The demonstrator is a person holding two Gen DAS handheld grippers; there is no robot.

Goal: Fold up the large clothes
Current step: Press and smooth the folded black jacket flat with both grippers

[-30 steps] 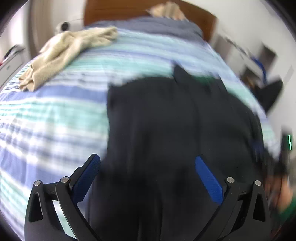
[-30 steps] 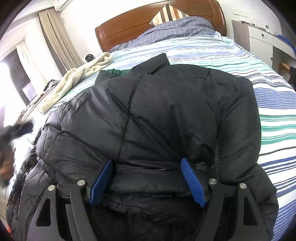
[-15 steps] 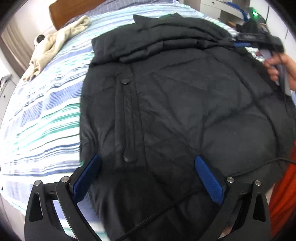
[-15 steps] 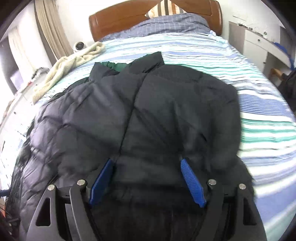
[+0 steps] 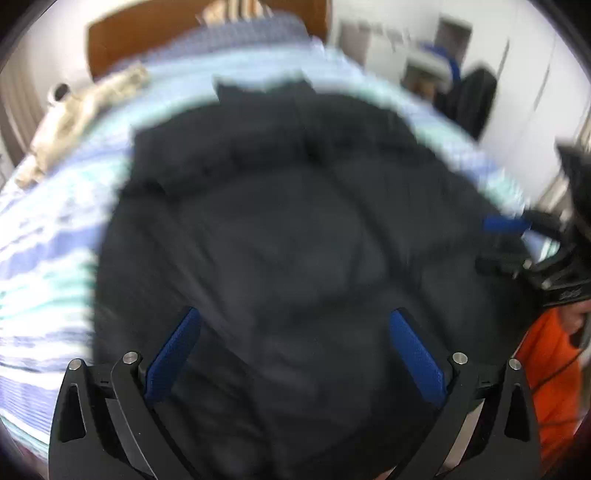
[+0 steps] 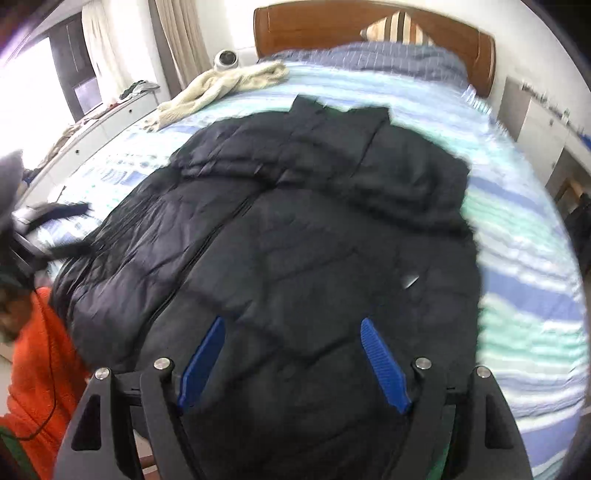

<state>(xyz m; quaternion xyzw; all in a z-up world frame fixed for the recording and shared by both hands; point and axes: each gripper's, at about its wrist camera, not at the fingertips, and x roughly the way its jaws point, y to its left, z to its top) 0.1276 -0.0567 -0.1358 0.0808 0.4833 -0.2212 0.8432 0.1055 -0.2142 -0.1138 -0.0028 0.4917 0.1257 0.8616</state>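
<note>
A large black quilted puffer jacket lies spread on the striped bed, collar toward the headboard; it fills the blurred left wrist view too. My right gripper is open and empty, hovering over the jacket's near hem. My left gripper is open and empty above the jacket's lower part. The right gripper also shows at the right edge of the left wrist view, by the jacket's side.
The bed has a blue, green and white striped sheet and a wooden headboard. A cream towel lies at the far left of the bed. Pillows lie at the head. An orange sleeve is at my left.
Both grippers stayed open and swung over the jacket. The left view tilted up from a top-down look to face the headboard; the right view drew back slightly.
</note>
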